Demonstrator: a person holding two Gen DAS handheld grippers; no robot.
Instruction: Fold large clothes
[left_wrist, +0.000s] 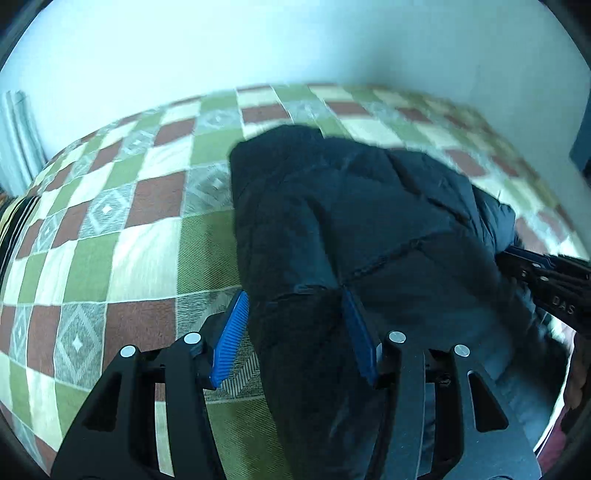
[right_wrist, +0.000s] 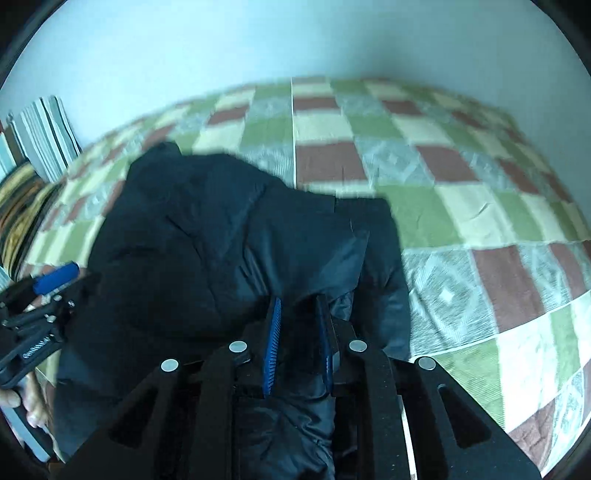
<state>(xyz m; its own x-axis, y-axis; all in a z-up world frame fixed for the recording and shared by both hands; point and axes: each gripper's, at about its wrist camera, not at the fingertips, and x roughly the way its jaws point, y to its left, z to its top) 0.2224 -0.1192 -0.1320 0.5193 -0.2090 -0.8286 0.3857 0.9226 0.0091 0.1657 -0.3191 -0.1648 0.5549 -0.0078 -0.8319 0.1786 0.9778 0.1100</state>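
A large black puffy jacket (left_wrist: 351, 221) lies bunched on a checkered bedspread (left_wrist: 110, 240); it also shows in the right wrist view (right_wrist: 192, 251). My left gripper (left_wrist: 295, 332) has its blue pads wide apart around the jacket's near edge, and the fabric bulges between them. My right gripper (right_wrist: 297, 343) has its pads close together with a fold of the jacket pinched between them. The right gripper shows at the right edge of the left wrist view (left_wrist: 546, 280). The left gripper shows at the left edge of the right wrist view (right_wrist: 44, 295).
The bedspread (right_wrist: 461, 221) has green, cream, brown and grey squares and spreads to a pale wall (left_wrist: 295, 44). Striped fabric (right_wrist: 44, 133) and a yellow patterned cloth (right_wrist: 18, 214) lie at the far left. A hand (right_wrist: 22, 402) holds the left gripper's handle.
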